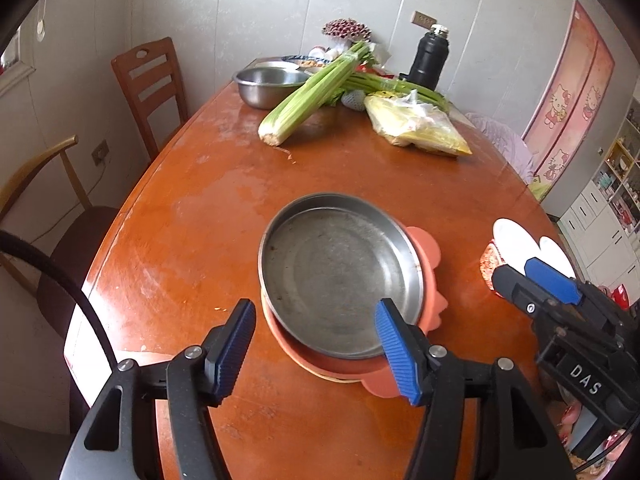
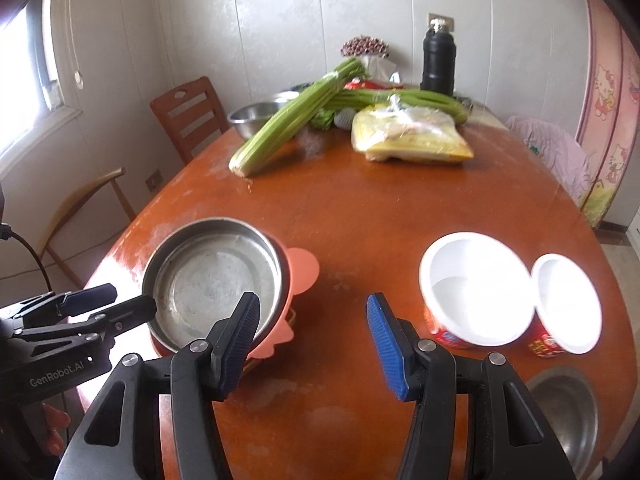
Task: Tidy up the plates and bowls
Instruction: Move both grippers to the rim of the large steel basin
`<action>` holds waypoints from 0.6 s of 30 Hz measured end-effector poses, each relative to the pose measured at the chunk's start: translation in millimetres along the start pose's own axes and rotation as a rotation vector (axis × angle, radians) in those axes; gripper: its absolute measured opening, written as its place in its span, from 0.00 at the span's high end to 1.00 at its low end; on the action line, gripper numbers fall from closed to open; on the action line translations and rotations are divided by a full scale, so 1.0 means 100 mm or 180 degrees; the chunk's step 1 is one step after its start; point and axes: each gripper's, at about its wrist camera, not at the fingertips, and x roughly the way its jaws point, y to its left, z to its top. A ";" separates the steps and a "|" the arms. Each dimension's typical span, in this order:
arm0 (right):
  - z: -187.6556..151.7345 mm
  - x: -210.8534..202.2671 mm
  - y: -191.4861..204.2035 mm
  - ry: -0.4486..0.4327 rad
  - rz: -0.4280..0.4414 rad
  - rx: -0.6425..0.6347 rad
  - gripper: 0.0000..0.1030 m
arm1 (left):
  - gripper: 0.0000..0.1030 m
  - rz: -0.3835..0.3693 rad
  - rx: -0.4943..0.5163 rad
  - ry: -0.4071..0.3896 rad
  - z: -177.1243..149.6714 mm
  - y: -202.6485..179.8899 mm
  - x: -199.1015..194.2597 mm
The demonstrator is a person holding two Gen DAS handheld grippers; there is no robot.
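One steel bowl half cut off behind right claw

right gripper: "DAS" | left gripper: "GenRobot.AI"

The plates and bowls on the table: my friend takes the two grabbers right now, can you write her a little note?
Left gripper: open, holding nothing.
Right gripper: open, holding nothing.
The steel pan already sits stacked on the orange plate, near the table's left side.
Two white bowls with red outsides stand side by side on the right, not stacked.
A steel bowl sits at the near right edge, another steel bowl far back by the celery.
Left to do: probably gather the loose bowls.
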 end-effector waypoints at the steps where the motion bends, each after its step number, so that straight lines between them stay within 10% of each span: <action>1: 0.00 -0.06 -0.02 -0.0046 0.0015 0.0000 0.44 | 0.40 -0.0013 0.0028 -0.0031 -0.01 -0.05 -0.04; 18: -0.20 -0.97 -0.65 -0.0640 -0.0071 -0.0082 0.31 | 0.35 -0.0167 0.0345 -0.0296 -0.10 -0.94 -0.36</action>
